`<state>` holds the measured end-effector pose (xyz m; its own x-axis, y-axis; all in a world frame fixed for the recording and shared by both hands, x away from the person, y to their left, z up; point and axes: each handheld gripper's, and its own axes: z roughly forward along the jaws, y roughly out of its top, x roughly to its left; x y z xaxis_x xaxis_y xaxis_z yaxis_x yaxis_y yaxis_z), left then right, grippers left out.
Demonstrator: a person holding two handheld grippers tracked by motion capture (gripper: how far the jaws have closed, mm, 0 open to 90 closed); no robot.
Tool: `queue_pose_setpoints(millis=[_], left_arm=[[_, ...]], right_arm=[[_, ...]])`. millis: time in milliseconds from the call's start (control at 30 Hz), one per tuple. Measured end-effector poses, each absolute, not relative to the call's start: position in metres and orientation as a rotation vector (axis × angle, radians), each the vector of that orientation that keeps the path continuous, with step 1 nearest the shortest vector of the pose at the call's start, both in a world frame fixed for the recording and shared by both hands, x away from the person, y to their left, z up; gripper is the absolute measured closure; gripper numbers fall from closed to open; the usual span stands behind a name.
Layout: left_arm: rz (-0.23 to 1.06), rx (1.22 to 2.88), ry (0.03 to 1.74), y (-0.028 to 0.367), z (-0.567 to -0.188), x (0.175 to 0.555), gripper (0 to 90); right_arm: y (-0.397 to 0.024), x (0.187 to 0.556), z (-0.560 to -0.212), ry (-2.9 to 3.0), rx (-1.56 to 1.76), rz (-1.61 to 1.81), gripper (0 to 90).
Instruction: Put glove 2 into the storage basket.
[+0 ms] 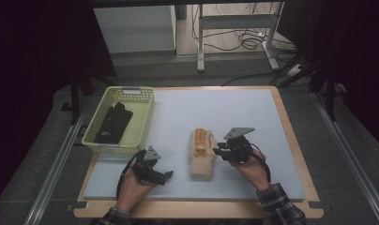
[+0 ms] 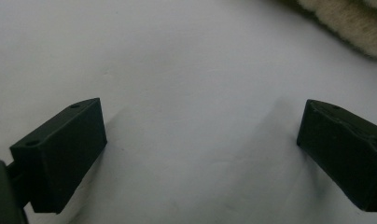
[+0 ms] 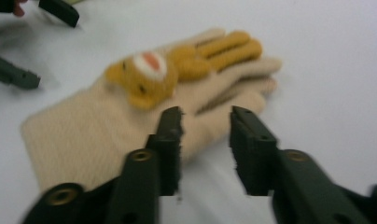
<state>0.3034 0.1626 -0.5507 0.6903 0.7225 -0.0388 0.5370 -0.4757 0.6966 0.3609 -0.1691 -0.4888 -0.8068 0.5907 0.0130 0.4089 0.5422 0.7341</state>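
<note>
A beige knitted glove (image 1: 201, 157) lies flat on the pale mat (image 1: 225, 108), fingers pointing away from me, with a yellow bear figure (image 1: 201, 140) on its back. In the right gripper view the glove (image 3: 107, 126) and bear (image 3: 144, 77) lie just ahead. My right gripper (image 1: 220, 150) sits at the glove's right edge. Its jaws (image 3: 206, 116) stand apart, the thumb-side edge lies between them, and the pads are not pressing on it. My left gripper (image 1: 168, 176) rests low on the mat left of the glove's cuff, wide open (image 2: 203, 123) over bare mat. The cuff (image 2: 350, 23) shows at the upper right of the left gripper view.
A pale green plastic basket (image 1: 145, 117) stands at the mat's left rear and holds dark gloves (image 1: 113, 123). The mat lies on a wooden tabletop (image 1: 291, 126). Bare mat stretches behind and to the right of the glove.
</note>
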Motion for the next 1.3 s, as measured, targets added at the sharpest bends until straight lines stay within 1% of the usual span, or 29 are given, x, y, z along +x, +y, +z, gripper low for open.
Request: queue_pose_setpoints(millis=[33, 167, 467, 767, 1300], left_arm=[[0.338, 2.194, 0.961, 0.163, -0.551, 0.303, 1.4], [0.338, 2.195, 0.961, 0.163, -0.551, 0.303, 1.4], [0.339, 2.194, 0.961, 0.162, -0.551, 0.303, 1.4], [0.338, 2.194, 0.961, 0.162, -0.551, 0.303, 1.4], [0.339, 2.194, 0.963, 0.163, -0.550, 0.303, 1.8]], right_arm=[[-0.172, 0.358, -0.492, 2.549, 0.845, 1.119, 72.5], [-0.174, 0.350, -0.501, 2.575, 0.814, 1.126, 78.6], [-0.166, 0.333, -0.517, 2.639, 0.731, 1.110, 88.2], [-0.156, 0.332, -0.525, 2.669, 0.732, 1.123, 88.6], [-0.116, 0.335, -0.533, 2.656, 0.684, 1.141, 88.5]])
